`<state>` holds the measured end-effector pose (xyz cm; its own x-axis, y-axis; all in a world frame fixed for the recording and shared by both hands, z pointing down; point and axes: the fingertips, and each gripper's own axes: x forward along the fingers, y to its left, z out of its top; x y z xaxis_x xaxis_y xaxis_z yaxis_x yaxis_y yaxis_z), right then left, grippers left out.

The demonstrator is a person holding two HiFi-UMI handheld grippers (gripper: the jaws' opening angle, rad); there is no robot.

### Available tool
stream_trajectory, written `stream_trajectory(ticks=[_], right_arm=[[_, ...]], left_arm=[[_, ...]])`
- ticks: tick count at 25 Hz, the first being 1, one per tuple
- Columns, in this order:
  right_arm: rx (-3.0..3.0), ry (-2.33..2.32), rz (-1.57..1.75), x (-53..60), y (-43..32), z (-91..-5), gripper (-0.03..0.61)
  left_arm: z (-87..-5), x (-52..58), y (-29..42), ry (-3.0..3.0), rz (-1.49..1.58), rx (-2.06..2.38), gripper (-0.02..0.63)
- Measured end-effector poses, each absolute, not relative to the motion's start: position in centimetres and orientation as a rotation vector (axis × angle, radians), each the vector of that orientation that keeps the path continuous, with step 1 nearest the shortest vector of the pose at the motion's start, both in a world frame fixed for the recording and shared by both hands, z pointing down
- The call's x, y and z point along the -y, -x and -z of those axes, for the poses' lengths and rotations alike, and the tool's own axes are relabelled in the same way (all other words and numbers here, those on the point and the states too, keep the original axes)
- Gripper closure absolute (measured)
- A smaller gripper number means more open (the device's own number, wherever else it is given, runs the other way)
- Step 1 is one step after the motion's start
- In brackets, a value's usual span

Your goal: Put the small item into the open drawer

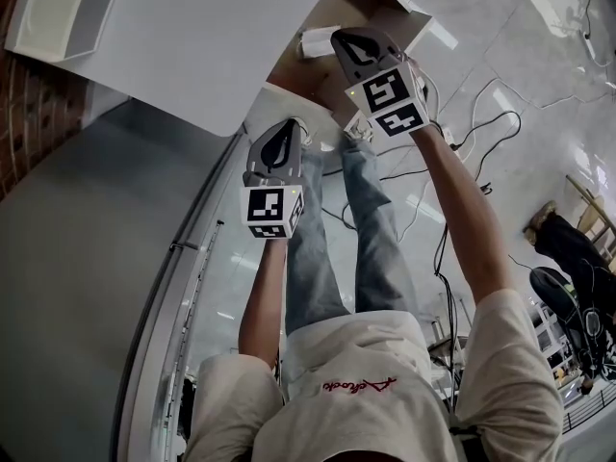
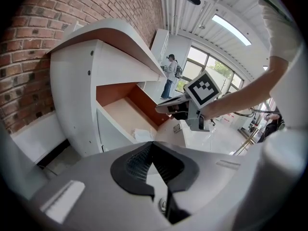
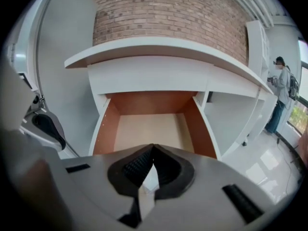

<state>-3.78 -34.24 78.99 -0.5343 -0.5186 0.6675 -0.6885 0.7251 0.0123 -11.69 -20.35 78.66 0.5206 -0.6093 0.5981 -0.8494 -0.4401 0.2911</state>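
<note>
This looks like the reception or lobby of an office-like building, not a home. A long white counter (image 3: 163, 49) with a curved top and a pulled-out drawer (image 3: 149, 129) stands against a brick wall (image 3: 168, 8). Glossy pale floor (image 1: 539, 56) spreads out from the counter (loose cables (image 1: 507, 114) trail across it). Past the counter's far end are tall windows (image 2: 211, 69), a ceiling strip light (image 2: 232, 29) and a standing person (image 3: 281, 88).

Drawer (image 3: 149, 129) front hidden behind right claw (image 3: 153, 148)

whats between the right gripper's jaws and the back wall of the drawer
Only bare drawer floor, as the right gripper view shows: nothing lies on it between the right gripper and the brown back wall.
</note>
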Motion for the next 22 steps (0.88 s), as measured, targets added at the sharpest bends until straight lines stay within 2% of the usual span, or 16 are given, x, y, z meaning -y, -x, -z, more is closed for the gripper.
stream_trajectory(ticks=[22], right_arm=[[2.273,-1.314,-0.559,25.1,-0.9,-73.0,0.566]], left_arm=[[-76.4,19.8,8.4,-2.249,-0.567,1.131,0.604]])
